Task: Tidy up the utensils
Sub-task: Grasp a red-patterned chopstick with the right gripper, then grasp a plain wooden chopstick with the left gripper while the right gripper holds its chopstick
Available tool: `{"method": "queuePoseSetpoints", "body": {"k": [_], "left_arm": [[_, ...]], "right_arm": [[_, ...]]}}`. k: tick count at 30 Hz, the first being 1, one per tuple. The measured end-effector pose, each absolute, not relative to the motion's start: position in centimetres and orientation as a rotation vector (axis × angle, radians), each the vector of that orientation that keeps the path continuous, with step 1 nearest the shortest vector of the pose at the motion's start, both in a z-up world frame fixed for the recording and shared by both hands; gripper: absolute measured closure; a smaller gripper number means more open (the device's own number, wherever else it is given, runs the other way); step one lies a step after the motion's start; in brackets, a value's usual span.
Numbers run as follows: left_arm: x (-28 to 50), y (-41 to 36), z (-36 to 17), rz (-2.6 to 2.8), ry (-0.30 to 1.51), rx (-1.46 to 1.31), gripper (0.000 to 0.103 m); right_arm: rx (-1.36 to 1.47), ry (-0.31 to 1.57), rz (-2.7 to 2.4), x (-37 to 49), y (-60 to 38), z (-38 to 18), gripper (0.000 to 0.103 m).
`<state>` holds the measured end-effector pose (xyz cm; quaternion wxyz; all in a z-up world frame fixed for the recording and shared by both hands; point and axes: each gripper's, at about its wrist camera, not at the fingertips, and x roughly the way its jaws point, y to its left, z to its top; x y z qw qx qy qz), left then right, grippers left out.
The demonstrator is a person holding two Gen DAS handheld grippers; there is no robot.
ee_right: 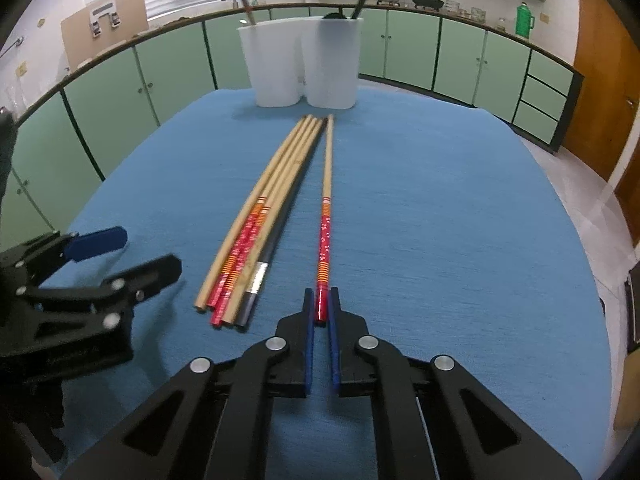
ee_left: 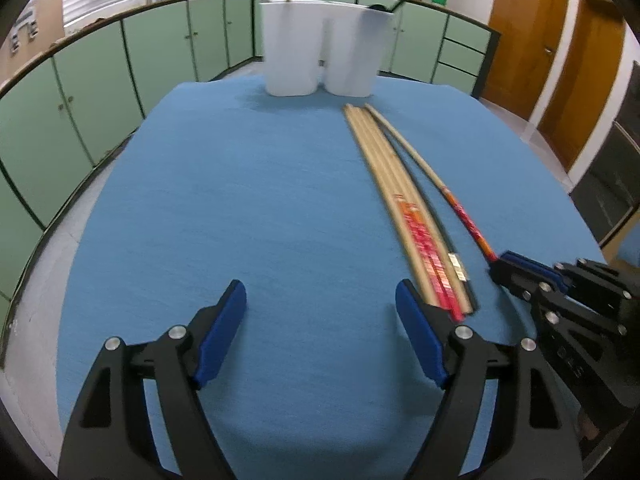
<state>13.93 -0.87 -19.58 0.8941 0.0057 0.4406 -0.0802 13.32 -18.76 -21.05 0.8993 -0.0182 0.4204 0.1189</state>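
1. While its jaws stand wide over the blue tablecloth [ee_left: 248, 208], the left gripper [ee_left: 320, 312] holds nothing.
2. Bundled chopsticks [ee_right: 256, 236] lie just beside it — tips toward two white holders [ee_right: 300, 68].
3. Clamped narrowly on a single red-handled chopstick [ee_right: 325, 224], the right gripper [ee_right: 321, 308] grips its end — apart from the bundle.

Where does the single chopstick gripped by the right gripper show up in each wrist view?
Left wrist: single chopstick runs diagonally right of the bundle, ending in the right gripper.
Right wrist: centre, running up from the shut gripper.
Shared landmark: white holders at the table's far end.
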Motion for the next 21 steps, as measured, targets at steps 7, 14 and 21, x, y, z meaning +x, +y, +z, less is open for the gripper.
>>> {"method": "queuePoseSetpoints", "body": {"k": [7,14,21], "left_arm": [[13.4,-3.2,-20.1,-0.219,0.929,0.046,0.027],[13.5,-3.0,-20.2,-0.202,0.927,0.054,0.024],[13.6,-1.6,-20.1,-0.172,0.927,0.042,0.022]], "right_arm": [[0.007,0.875,0.228,13.7,-20.4,-21.2,0.097],[0.02,0.871,0.234,13.7,-20.8,-21.4,0.097],[0.023,0.868,0.235,13.5,-20.9,-21.4,0.097]]}}
